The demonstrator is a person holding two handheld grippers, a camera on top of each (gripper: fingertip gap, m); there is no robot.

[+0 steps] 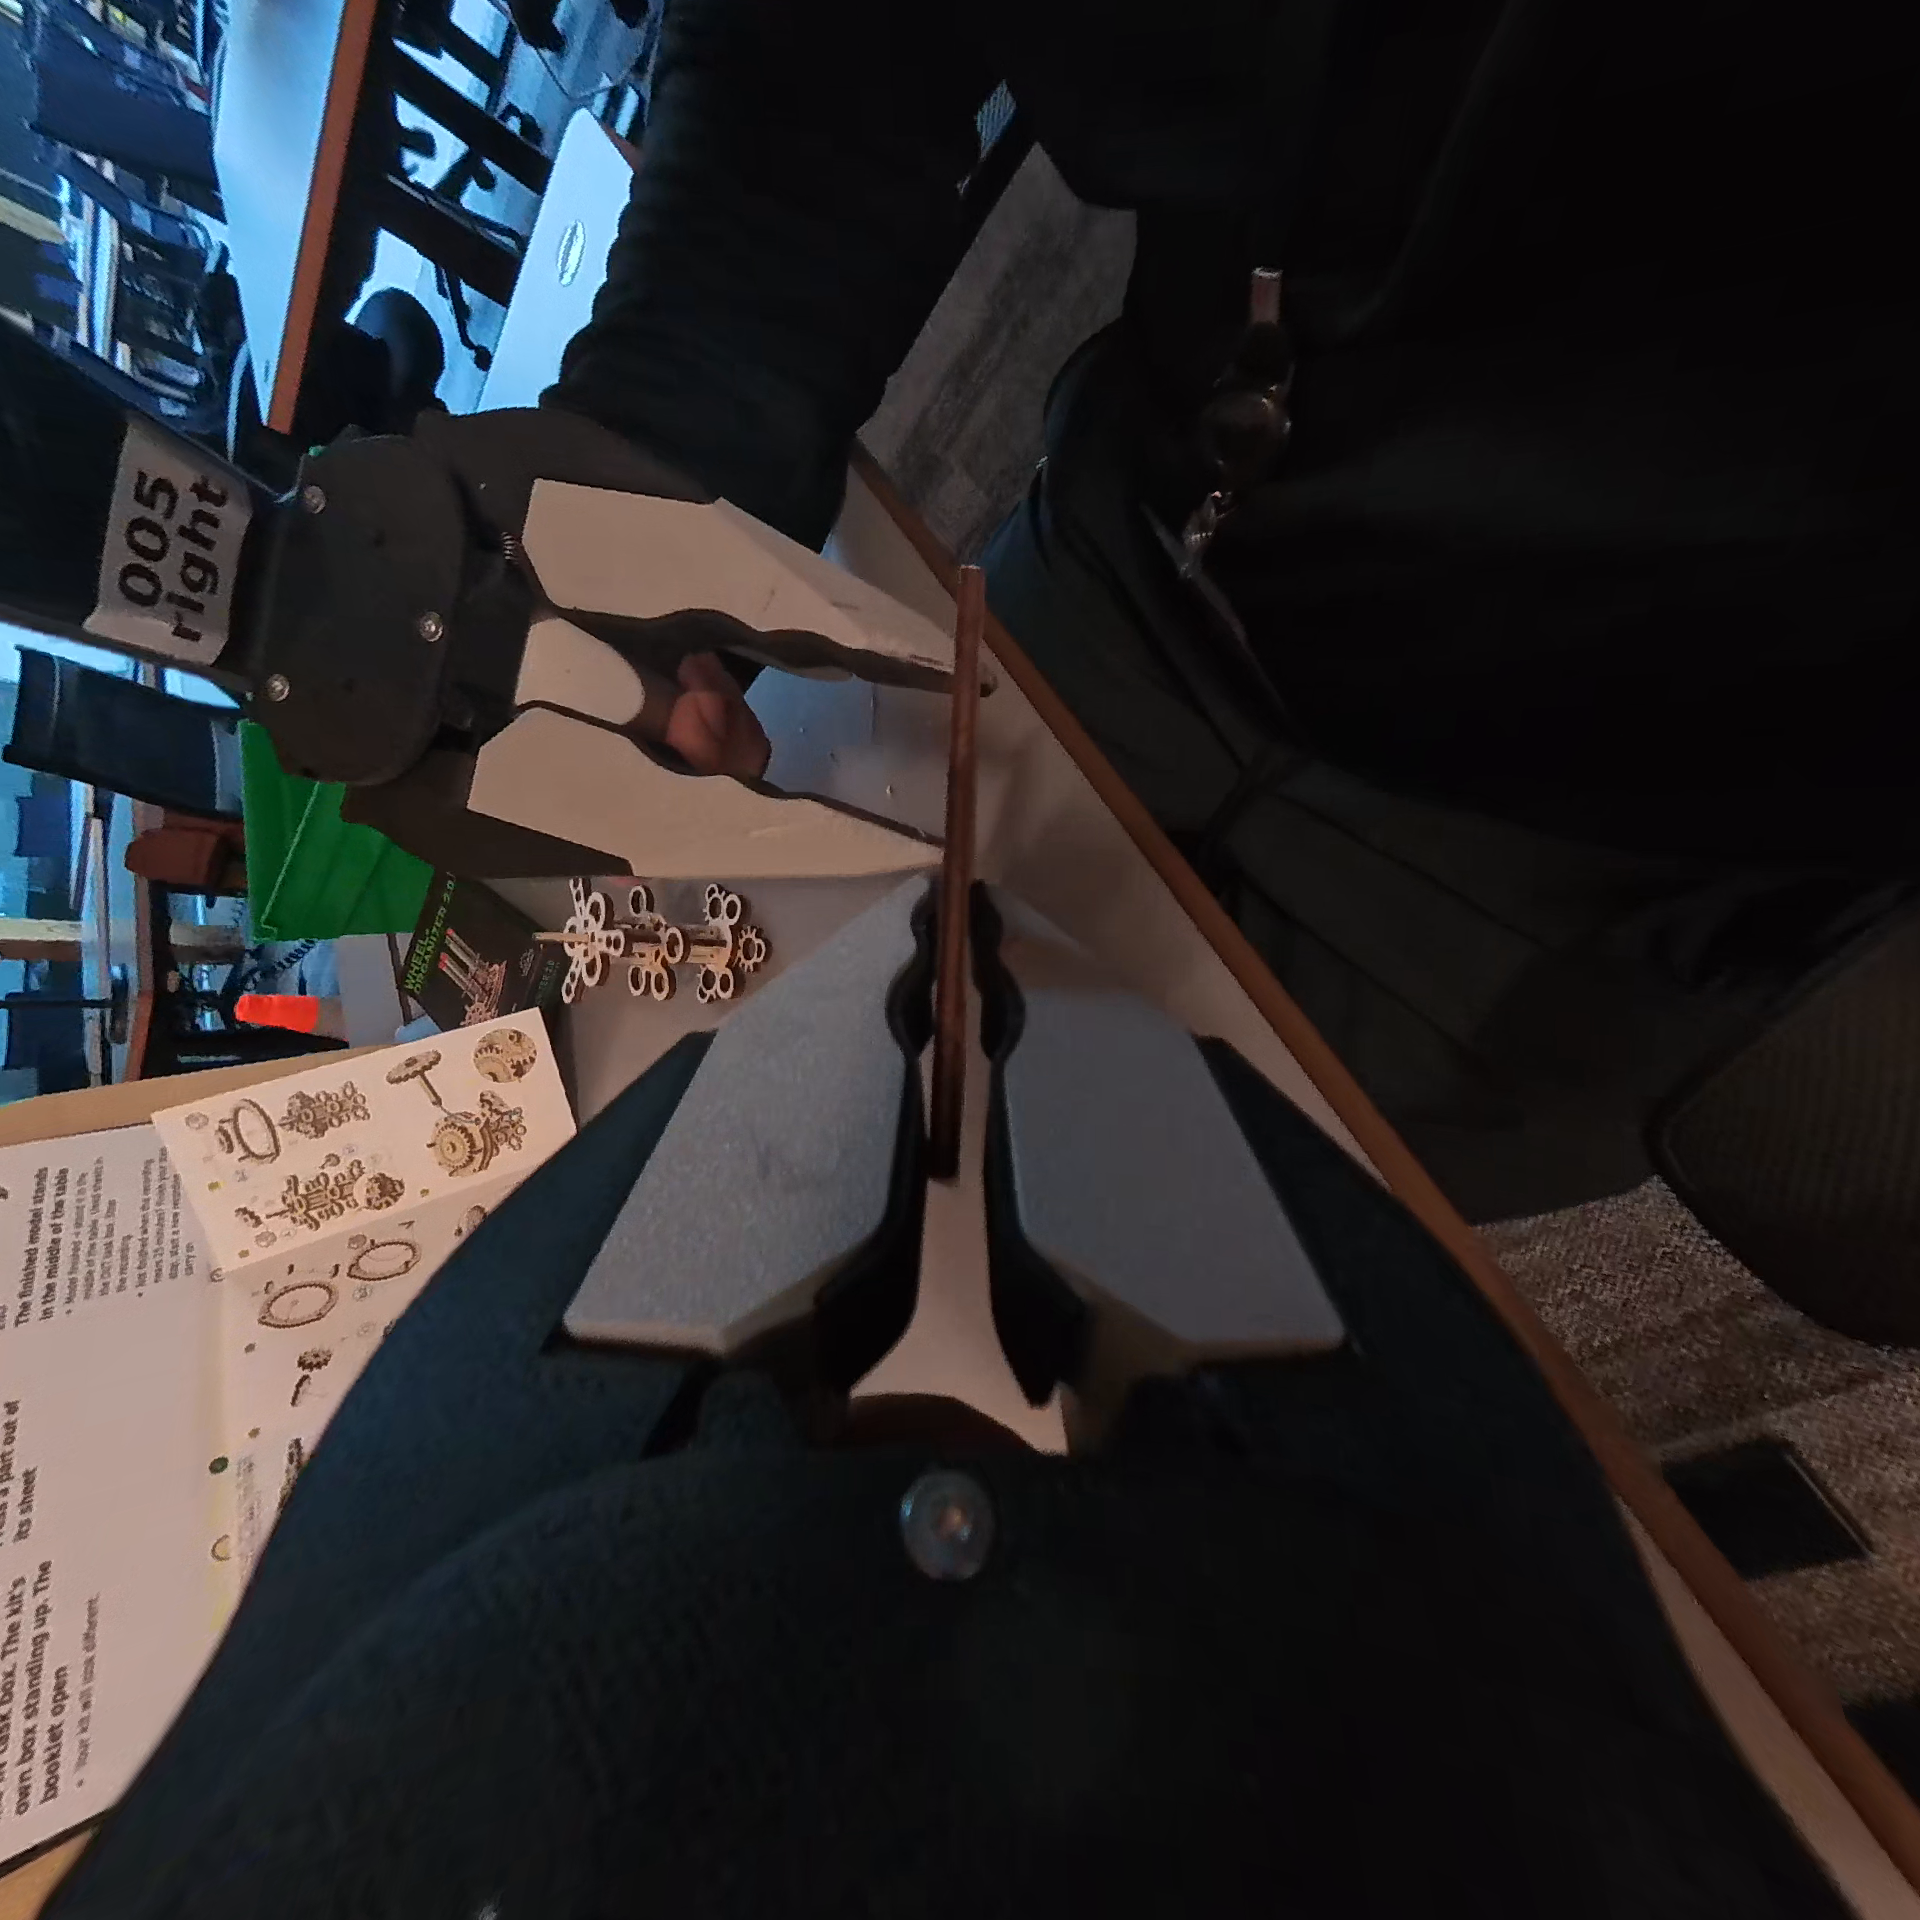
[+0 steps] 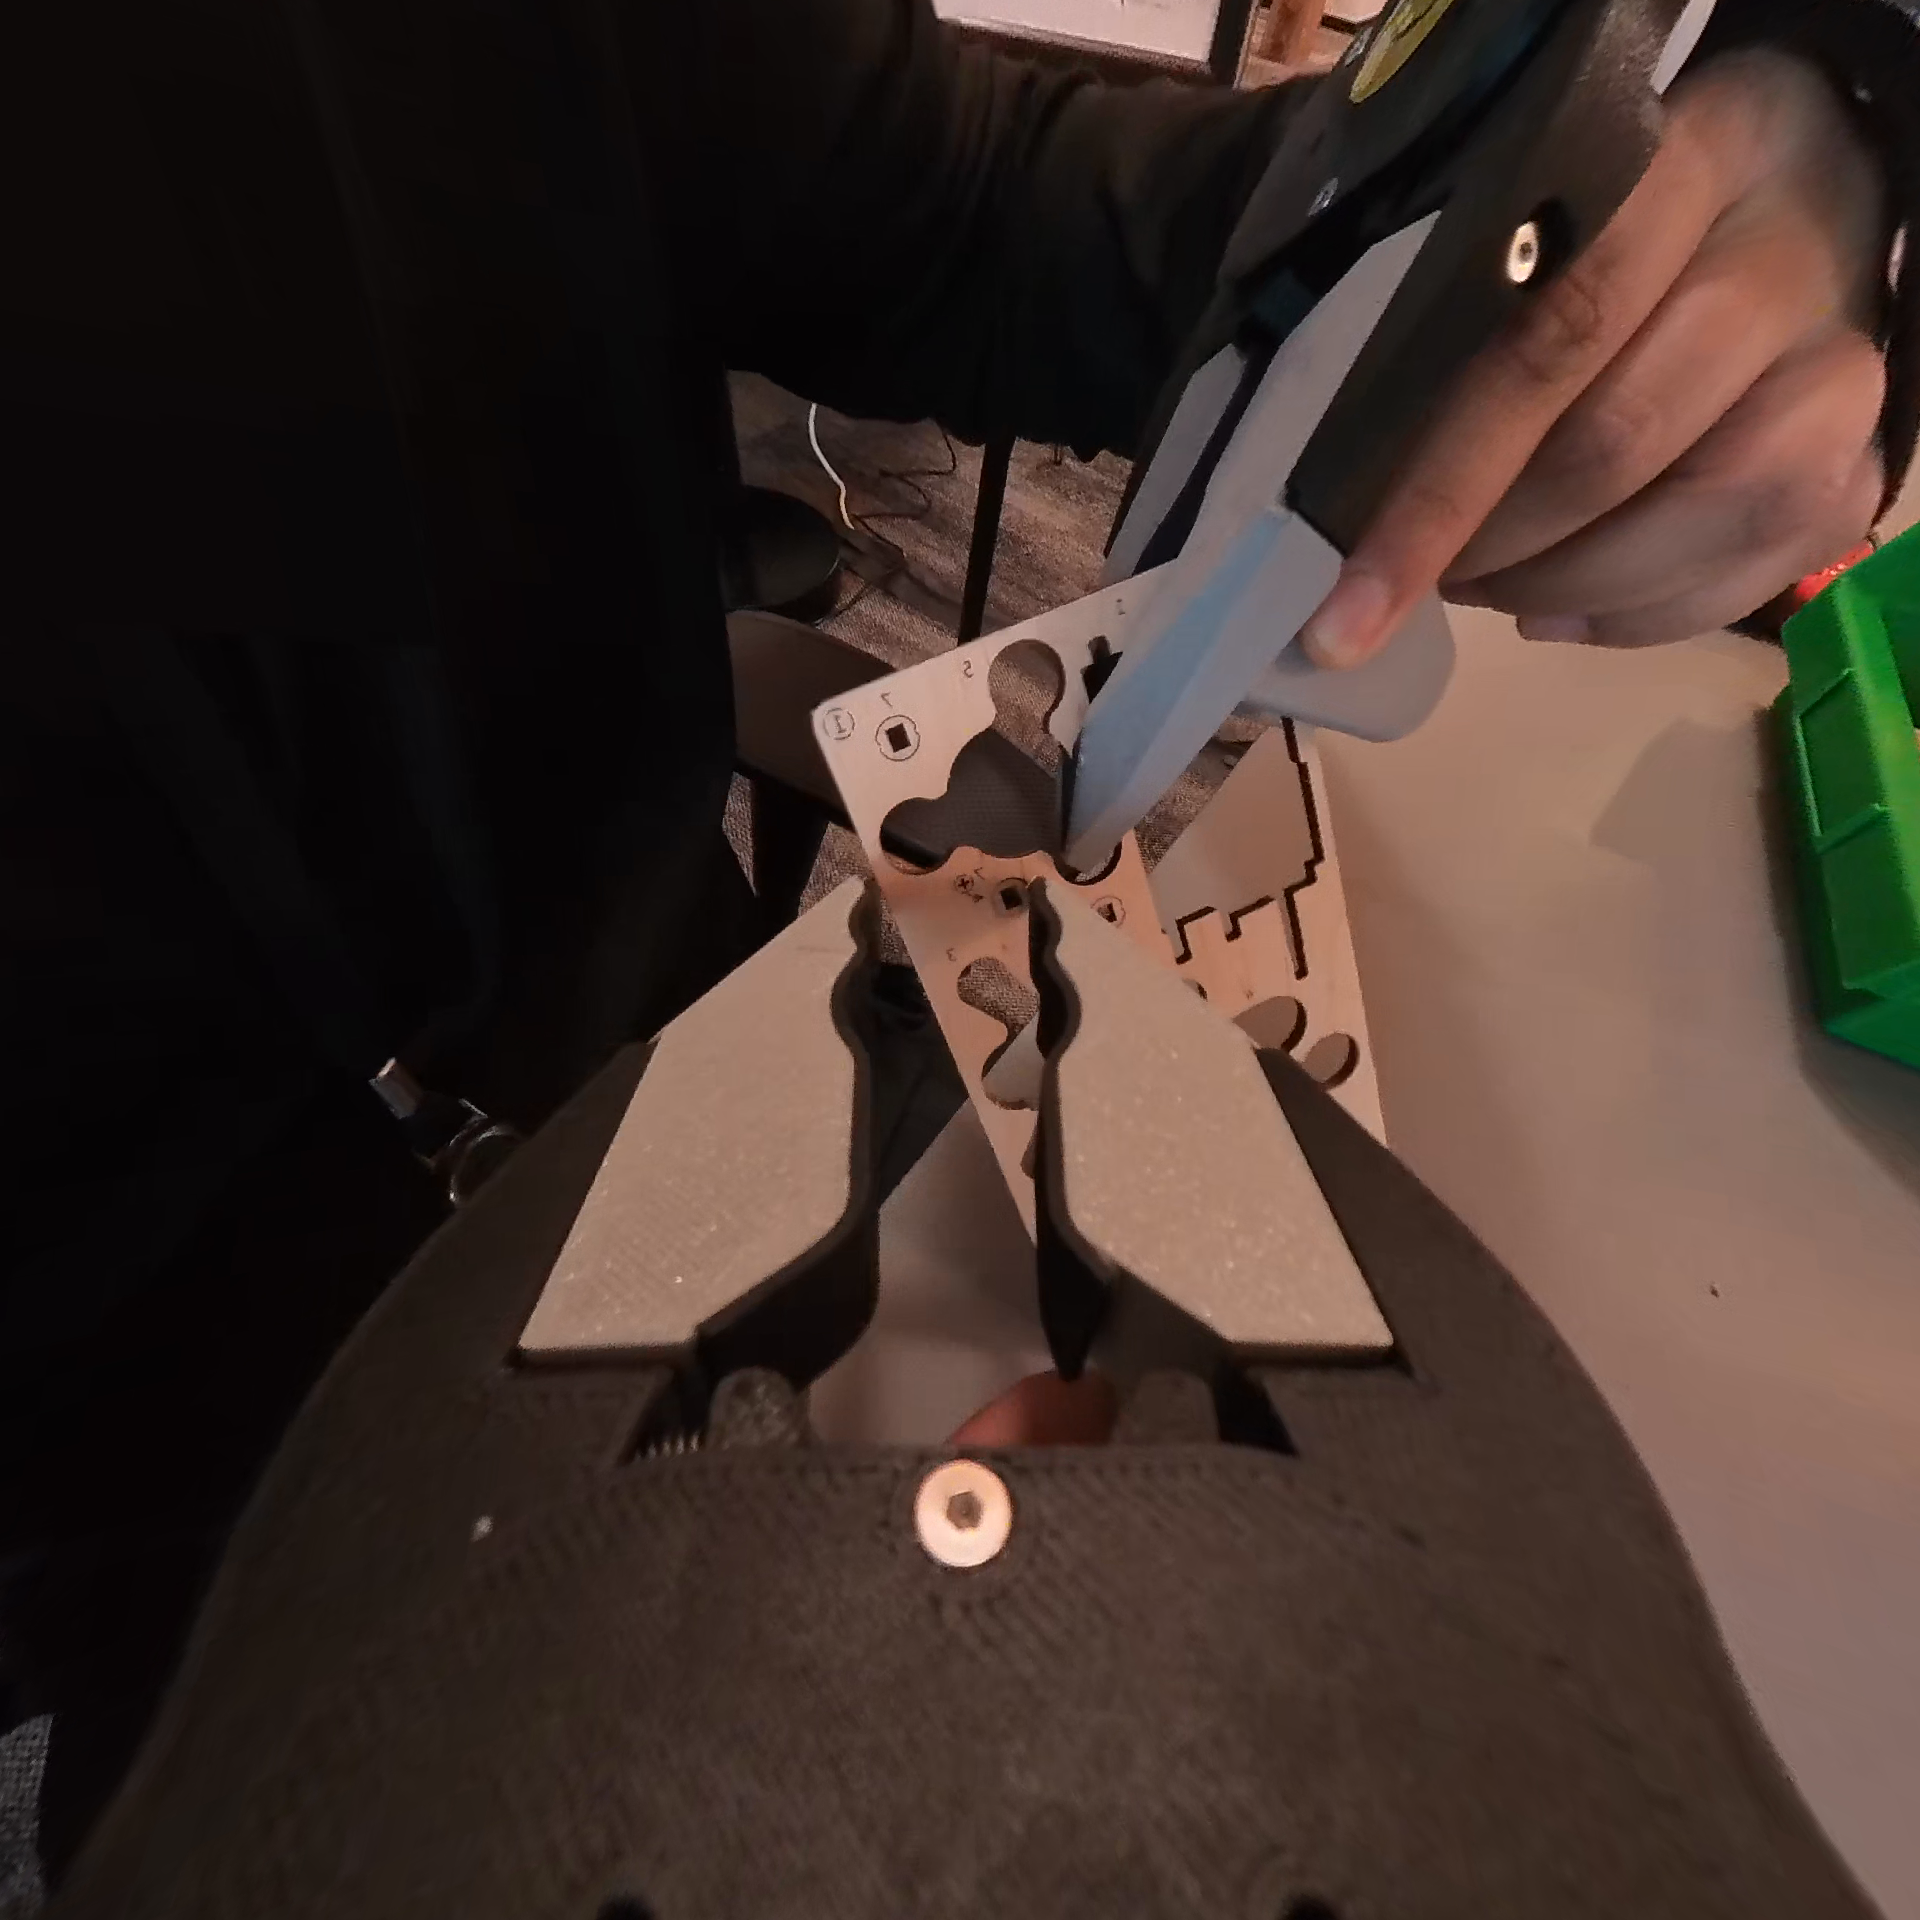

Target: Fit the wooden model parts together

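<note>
A thin wooden part sheet with punched-out holes is held upright over the table's edge. In the left wrist view it shows edge-on as a thin brown strip. My left gripper is shut on its lower part; in the right wrist view it comes down from the upper right onto the sheet. My right gripper is open at the sheet, with its right finger against the face. In the left wrist view it reaches in from the left, its two fingers spread along the sheet's edge.
A second wooden sheet lies on the white table. A built wooden gear assembly, a dark kit box and instruction pages lie farther off. A green bin stands at the right. A person in dark clothes is close behind the sheet. The grippers are tip to tip, or close to it.
</note>
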